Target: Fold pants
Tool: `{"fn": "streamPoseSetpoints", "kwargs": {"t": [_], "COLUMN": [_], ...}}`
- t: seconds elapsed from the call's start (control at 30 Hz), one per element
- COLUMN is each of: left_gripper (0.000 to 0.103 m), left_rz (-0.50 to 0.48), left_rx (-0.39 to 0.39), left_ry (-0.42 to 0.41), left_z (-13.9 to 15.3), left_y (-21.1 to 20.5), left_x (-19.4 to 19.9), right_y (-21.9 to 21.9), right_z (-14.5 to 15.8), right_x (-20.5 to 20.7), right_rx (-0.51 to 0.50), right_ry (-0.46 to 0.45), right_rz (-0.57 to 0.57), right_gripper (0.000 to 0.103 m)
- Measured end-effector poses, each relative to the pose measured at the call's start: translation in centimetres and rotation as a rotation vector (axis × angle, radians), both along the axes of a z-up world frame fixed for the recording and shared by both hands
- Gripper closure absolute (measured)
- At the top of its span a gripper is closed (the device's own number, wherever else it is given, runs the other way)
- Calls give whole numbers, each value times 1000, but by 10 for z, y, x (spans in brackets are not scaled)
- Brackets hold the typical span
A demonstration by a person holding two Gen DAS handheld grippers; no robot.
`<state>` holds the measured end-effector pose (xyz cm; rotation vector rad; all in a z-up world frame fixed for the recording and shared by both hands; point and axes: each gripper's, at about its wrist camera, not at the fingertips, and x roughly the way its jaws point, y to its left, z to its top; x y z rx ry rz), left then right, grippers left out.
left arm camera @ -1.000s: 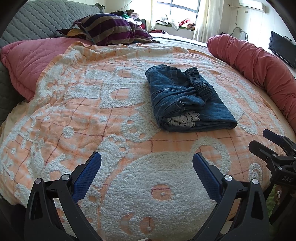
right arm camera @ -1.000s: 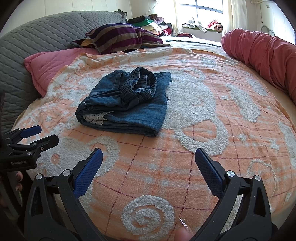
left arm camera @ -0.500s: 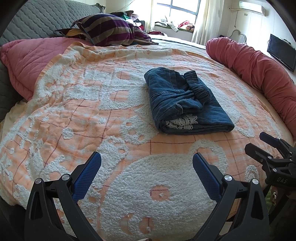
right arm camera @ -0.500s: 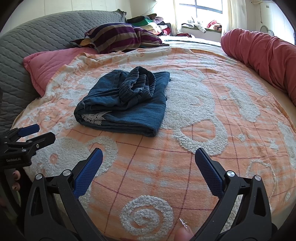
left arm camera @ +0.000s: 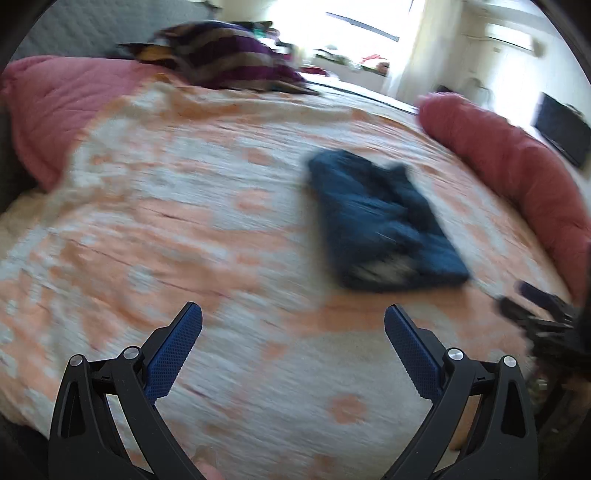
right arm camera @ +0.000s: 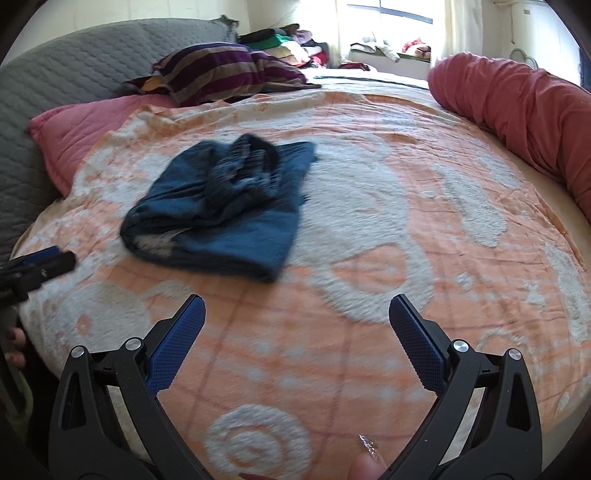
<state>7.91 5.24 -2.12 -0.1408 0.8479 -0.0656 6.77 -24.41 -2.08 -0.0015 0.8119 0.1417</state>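
- Round bed (right arm camera: 369,221) with an orange-and-white patterned blanket (right arm camera: 388,302).
- Grey quilted headboard (right arm camera: 74,81) at the left; pink pillow (right arm camera: 74,129) and striped pillow (right arm camera: 221,70) against it.
- Red bolster (right arm camera: 517,110) along the right edge.
- Bright window (right arm camera: 391,14) at the back, with a pale curtain (left arm camera: 424,48) beside it.
- Dark screen (left arm camera: 565,129) on the right wall.

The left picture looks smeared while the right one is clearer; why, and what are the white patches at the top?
Left wrist view: motion blur streaks the folded dark blue denim pants; the gripper's fingers stay sharp. Right wrist view: milder blur. Both: the bright window is overexposed.
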Motion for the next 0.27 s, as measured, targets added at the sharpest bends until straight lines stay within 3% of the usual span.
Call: {"fn": "streamPoseSetpoints", "kwargs": {"t": [0.07, 0.13, 0.27], "left_gripper": [4, 4, 4], "left_rz": [91, 169, 367], "left_rx": [27, 4, 63], "left_ry": [33, 75, 131], "left_z": [-2, -5, -9], "left_y": [32, 68, 138], "left_x": [18, 37, 75], "right_y": [-21, -49, -144], "right_z": [8, 17, 25], "right_x": [11, 25, 63], "right_rx": [-3, -19, -18], "right_ry": [-7, -3, 36], "right_rz": [-40, -89, -267], "right_gripper": [9, 9, 9]}}
